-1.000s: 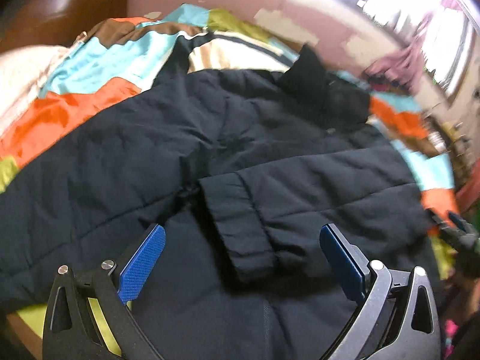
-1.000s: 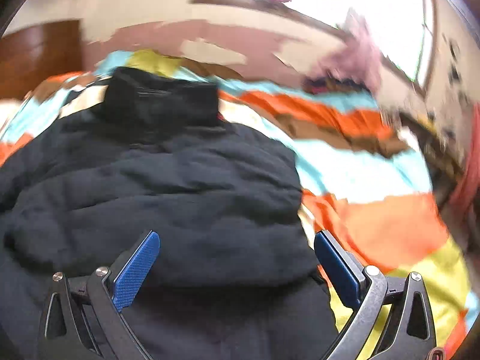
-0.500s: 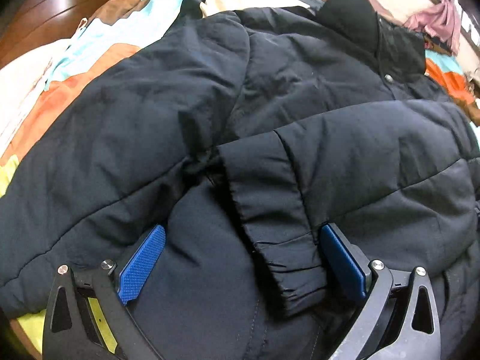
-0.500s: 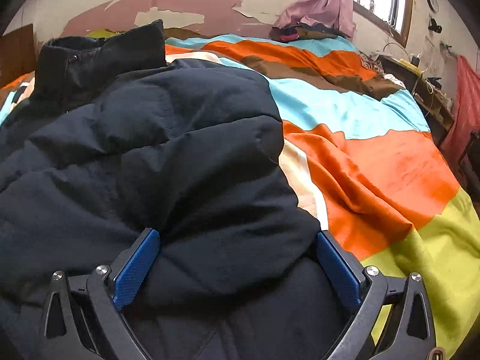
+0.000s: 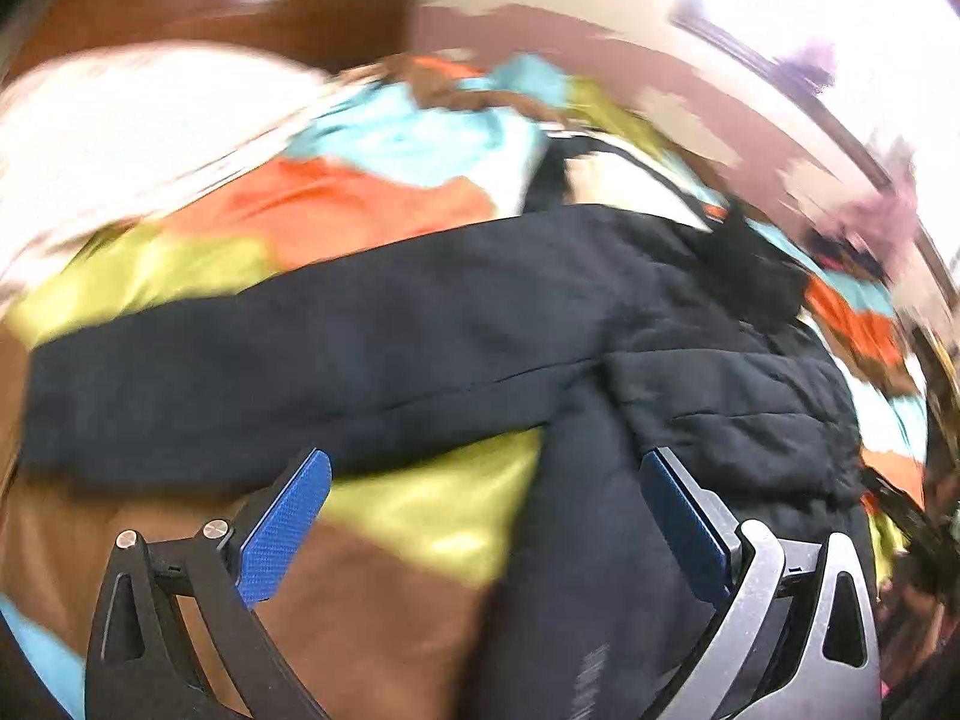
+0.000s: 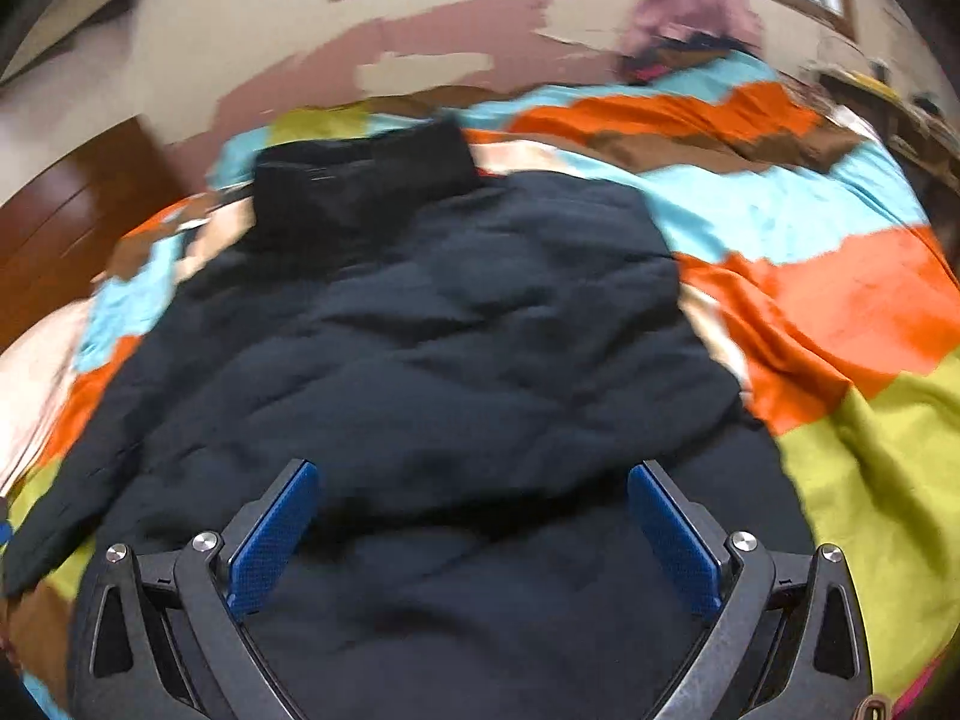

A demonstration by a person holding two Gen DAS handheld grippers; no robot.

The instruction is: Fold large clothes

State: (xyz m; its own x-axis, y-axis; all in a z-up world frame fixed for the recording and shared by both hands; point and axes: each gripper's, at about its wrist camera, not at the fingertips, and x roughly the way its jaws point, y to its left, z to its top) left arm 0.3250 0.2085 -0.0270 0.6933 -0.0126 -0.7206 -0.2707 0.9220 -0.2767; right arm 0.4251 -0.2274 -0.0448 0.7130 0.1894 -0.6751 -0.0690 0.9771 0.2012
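Black jacket [image 6: 456, 348] motion-blurred on striped bedspread [image 6: 840, 312], hem cut off beneath both spread, empty hand-held grippers.

Jacket [image 6: 432, 360] spread on the bedspread [image 6: 840, 312], collar [image 6: 360, 180] at the far end toward the wall [image 6: 240, 48]. One sleeve [image 5: 270, 384] stretched out to the left across the bedspread. Right tool [image 6: 474, 534] above the jacket's near part; left tool [image 5: 486, 534] above its left edge. Pillow [image 5: 120, 138] far left.
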